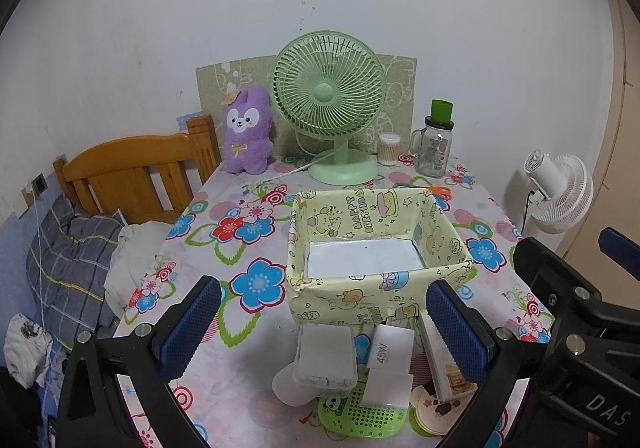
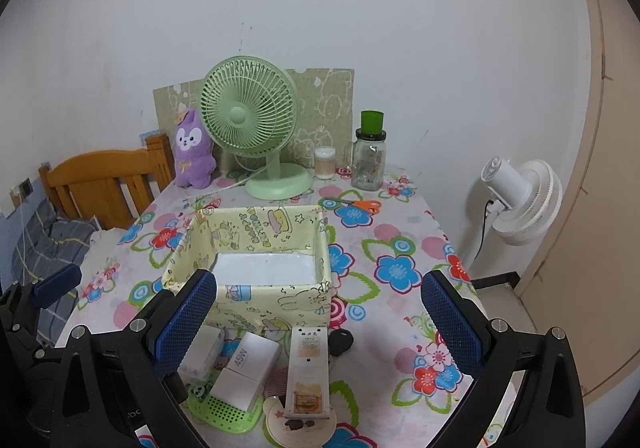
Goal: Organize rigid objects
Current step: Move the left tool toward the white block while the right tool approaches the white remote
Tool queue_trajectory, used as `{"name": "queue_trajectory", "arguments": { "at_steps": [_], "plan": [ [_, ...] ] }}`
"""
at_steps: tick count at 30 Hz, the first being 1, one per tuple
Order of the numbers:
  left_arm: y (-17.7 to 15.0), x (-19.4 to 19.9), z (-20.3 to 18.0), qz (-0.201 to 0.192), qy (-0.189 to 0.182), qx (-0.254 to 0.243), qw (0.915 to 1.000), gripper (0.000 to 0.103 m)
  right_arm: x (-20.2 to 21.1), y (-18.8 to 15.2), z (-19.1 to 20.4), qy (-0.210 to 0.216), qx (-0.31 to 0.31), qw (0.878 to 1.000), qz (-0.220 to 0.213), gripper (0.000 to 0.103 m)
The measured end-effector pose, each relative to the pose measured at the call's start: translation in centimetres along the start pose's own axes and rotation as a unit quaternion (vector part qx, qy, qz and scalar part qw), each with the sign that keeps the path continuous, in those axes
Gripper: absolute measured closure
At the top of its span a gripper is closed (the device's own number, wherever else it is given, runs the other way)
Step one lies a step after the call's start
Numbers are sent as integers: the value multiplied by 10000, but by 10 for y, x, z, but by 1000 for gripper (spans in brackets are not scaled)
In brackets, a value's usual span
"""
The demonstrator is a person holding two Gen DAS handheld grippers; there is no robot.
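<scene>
A yellow cartoon-print box (image 1: 360, 300) (image 2: 276, 308) stands open and empty mid-table. In front of it lie a clear plastic case (image 1: 326, 358) (image 2: 200, 352), a white 45W charger (image 1: 390, 364) (image 2: 250, 366), a white remote control (image 2: 308, 368) (image 1: 440, 360), a green perforated pad (image 1: 364, 414) (image 2: 220, 410), a round coaster (image 2: 302, 426) and a black key fob (image 2: 340, 342). My left gripper (image 1: 324, 332) is open above the case and charger. My right gripper (image 2: 320, 324) is open above the remote. Both are empty.
At the back stand a green desk fan (image 1: 330, 103), a purple plush (image 1: 248, 129), a cotton-swab tub (image 1: 389, 149) and a glass jar with a green cup (image 1: 434, 143). Orange scissors (image 2: 360, 204) lie behind the box. A wooden bed headboard (image 1: 136, 171) is left, a white floor fan (image 2: 520, 195) right.
</scene>
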State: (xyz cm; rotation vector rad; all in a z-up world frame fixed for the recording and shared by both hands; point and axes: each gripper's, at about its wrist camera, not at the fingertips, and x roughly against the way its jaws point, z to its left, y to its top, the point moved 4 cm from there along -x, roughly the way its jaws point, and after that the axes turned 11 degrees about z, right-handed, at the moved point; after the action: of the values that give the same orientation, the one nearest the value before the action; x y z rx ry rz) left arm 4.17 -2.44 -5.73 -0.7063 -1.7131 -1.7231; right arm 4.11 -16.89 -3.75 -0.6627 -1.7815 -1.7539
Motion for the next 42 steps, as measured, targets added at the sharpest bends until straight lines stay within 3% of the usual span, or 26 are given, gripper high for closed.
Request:
{"name": "queue_trajectory", "arguments": {
  "at_steps": [25, 42],
  "plan": [
    [-32, -79, 4, 734, -210, 52, 9971, 0, -78, -32, 9, 135, 57, 9979, 636, 0],
    [-54, -105, -4, 1086, -214, -37, 9938, 0, -110, -57, 0, 106, -19, 9949, 998, 4]
  ]
}}
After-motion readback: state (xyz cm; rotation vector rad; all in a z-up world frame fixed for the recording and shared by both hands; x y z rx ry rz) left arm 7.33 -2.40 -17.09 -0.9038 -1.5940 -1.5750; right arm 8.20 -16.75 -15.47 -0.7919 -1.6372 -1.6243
